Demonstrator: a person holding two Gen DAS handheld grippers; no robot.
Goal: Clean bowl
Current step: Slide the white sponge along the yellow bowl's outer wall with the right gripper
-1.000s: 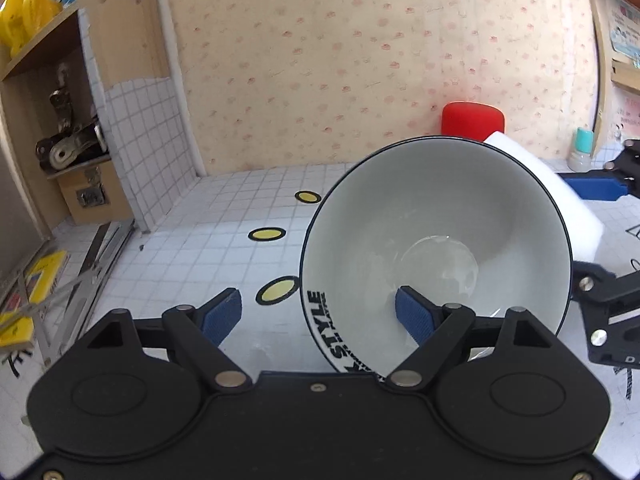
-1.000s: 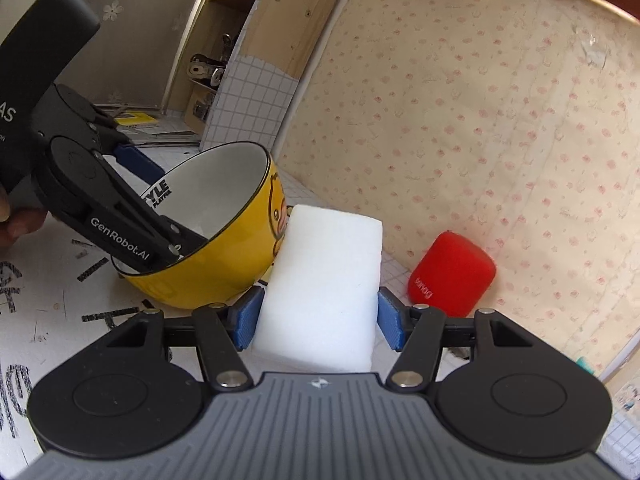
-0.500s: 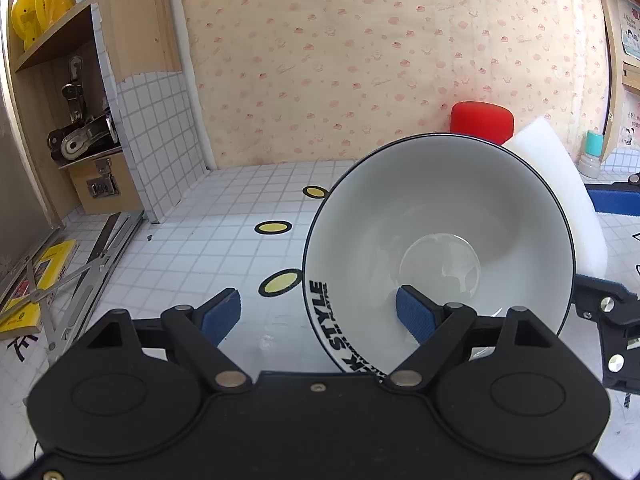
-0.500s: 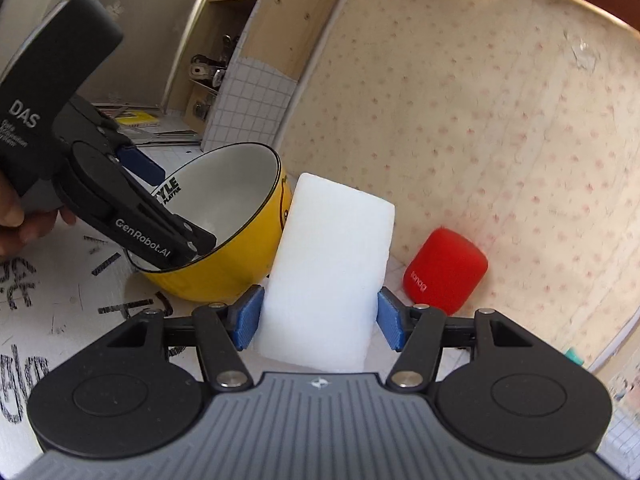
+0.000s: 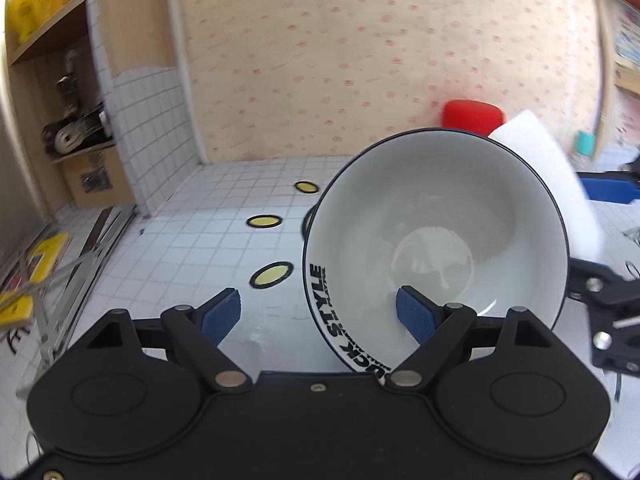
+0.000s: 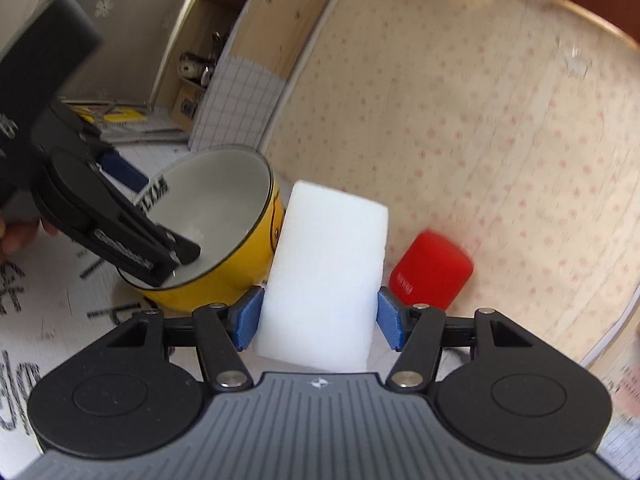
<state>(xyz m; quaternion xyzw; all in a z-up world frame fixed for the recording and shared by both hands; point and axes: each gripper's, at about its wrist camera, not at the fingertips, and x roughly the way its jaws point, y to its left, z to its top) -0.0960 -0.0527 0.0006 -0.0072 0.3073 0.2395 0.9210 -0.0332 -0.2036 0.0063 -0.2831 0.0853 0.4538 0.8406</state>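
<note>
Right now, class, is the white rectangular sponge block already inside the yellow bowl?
No: the white sponge block sits outside the yellow bowl, beside its outer wall.

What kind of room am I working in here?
Probably a mock-up kitchen corner, not a real one: a tiled-pattern counter with a tile-print panel, dotted wallpaper behind, and a wooden shelf holding yellow bottles and tools.

Glossy glazed bowl (image 5: 436, 216), matt foam sponge (image 6: 324, 276)

Tabletop's left half lies bare; bowl (image 5: 436, 232), sponge (image 6: 328, 276) (beside it) and red speaker (image 6: 432, 268) crowd the back-right corner
</note>
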